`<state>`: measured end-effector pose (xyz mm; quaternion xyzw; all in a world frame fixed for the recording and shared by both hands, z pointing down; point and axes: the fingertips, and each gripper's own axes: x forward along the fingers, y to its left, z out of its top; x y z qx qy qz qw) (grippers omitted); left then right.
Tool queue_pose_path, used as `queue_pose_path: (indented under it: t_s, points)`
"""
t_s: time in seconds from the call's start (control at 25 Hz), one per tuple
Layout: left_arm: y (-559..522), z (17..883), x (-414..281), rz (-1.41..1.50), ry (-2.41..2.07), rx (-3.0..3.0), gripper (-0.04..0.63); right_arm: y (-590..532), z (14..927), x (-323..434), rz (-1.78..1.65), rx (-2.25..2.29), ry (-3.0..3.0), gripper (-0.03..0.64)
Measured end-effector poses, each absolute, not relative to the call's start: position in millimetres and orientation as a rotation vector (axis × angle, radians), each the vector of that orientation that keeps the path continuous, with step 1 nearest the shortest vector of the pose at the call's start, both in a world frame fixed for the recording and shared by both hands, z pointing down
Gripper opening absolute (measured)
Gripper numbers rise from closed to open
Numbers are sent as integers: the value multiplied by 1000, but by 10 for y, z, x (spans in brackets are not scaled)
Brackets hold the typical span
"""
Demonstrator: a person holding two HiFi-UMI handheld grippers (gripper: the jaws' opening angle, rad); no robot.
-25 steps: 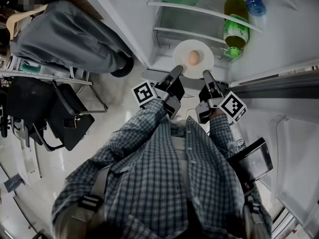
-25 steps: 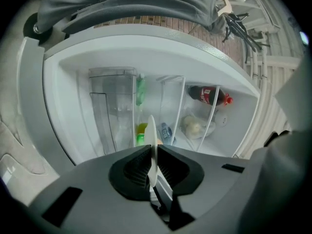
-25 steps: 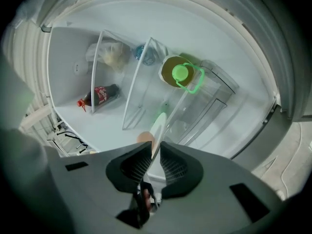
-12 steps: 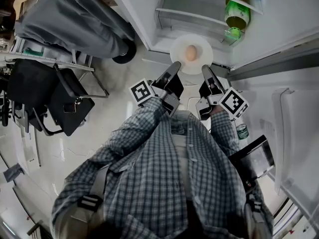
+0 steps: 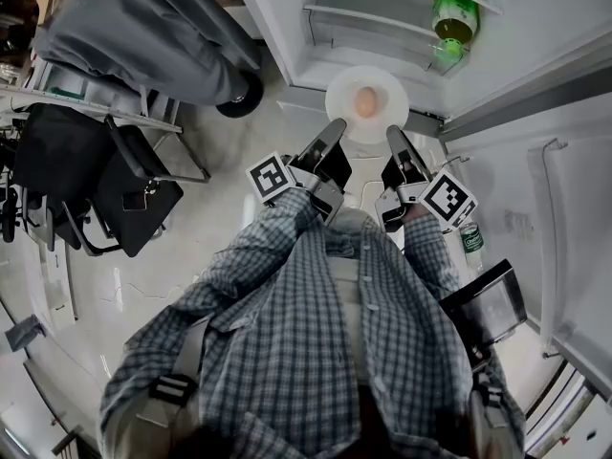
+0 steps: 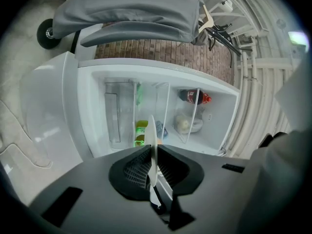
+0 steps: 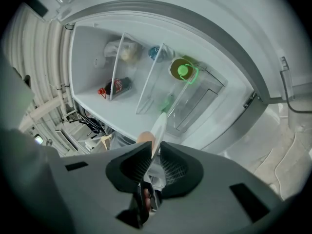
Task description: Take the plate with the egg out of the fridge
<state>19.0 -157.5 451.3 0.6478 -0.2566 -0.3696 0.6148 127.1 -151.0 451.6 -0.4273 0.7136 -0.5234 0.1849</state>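
Observation:
A white plate [image 5: 350, 120] with a brown egg [image 5: 365, 101] on it hangs in front of the open fridge [image 5: 402, 27], outside its shelves. My left gripper [image 5: 336, 128] is shut on the plate's left near rim. My right gripper [image 5: 394, 137] is shut on its right near rim. In the left gripper view the plate [image 6: 152, 145] shows edge-on between the jaws of the left gripper [image 6: 153, 167]. In the right gripper view the plate [image 7: 158, 126] runs between the jaws of the right gripper [image 7: 152, 159], with the egg [image 7: 146, 139] just left of it.
A green bottle [image 5: 451, 17] stands on a fridge shelf beside a clear drawer [image 5: 359, 29]. The open fridge door [image 5: 564, 218] is at the right. A person in grey [image 5: 153, 36] is at the upper left, with black chairs [image 5: 105, 194] on the left.
Both grippers have drawn the plate with the egg back toward me, out from under the fridge shelf; the fridge interior sits farther up in the head view.

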Motion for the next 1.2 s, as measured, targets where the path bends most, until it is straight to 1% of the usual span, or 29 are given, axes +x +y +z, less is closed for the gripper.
queue_pose_path:
  t_s: [0.76, 1.2]
  points:
    - [-965, 4491, -358, -814, -601, 1513, 48, -895, 4485, 722, -1465, -1219, 1999, 58]
    - [-341, 4590, -679, -777, -570, 1502, 46, -224, 4586, 387, -1489, -1281, 1969, 58]
